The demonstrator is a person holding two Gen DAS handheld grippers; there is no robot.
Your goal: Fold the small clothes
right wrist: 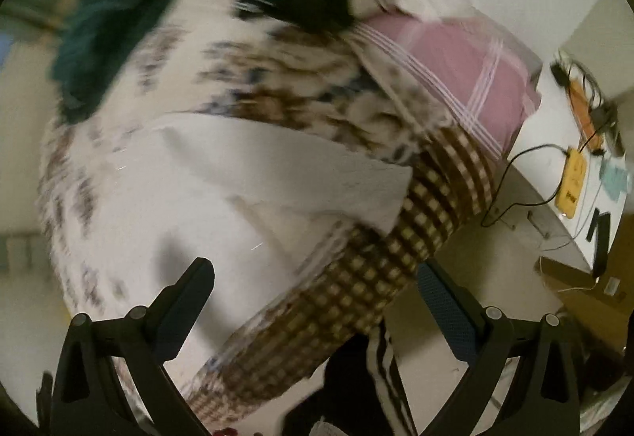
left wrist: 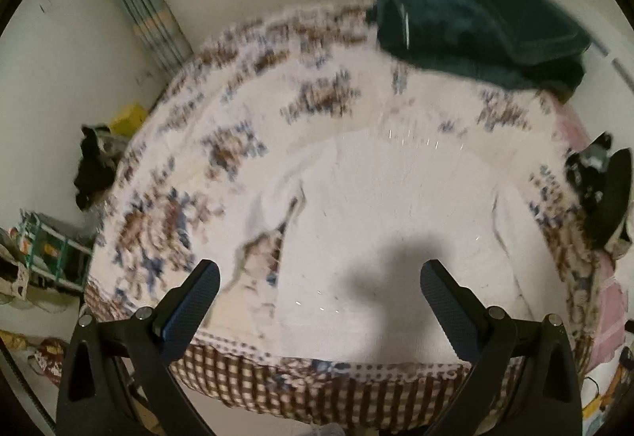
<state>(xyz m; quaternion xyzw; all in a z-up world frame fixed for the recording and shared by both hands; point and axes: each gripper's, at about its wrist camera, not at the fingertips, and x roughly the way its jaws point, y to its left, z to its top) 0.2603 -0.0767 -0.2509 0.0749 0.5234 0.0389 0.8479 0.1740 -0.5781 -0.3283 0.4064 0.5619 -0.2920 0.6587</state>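
Left claw [left wrist: 319, 279]: jaws wide apart, holding nothing, hovering above the near edge of the bed w/ floral-print cover and brown-check border [left wrist: 317, 388]. Right claw [right wrist: 315, 283]: also spread wide and empty, poised over the bed's corner, one finger above the cover, the other above bare floor.

Task item: white rectangular cloth garment [left wrist: 396, 222], lying spread on the bed just ahead of the left claw; one edge at its left is turned up, showing print beneath. In the right view the same white piece [right wrist: 277, 162] reaches toward the check border. Exact garment type cannot be told; both views are motion-blurred.

Progress (judged): early. The white piece lies open, no clean fold seen; neither claw has cloth in it. Left to do: grip an edge, fold over, then handle further items. Dark teal fleece bundle [left wrist: 483, 23] sits at the bed's far side, approx. folded; black-and-white crumpled clothing [left wrist: 598, 190] lies at the right edge, apparently unfolded.

View differences: left wrist alone shows window, curtains, floor clutter. Right wrist alone shows pink checked pillow [right wrist: 455, 71], white worktop w/ yellow device and cables [right wrist: 572, 178], striped dark garment below the bed.
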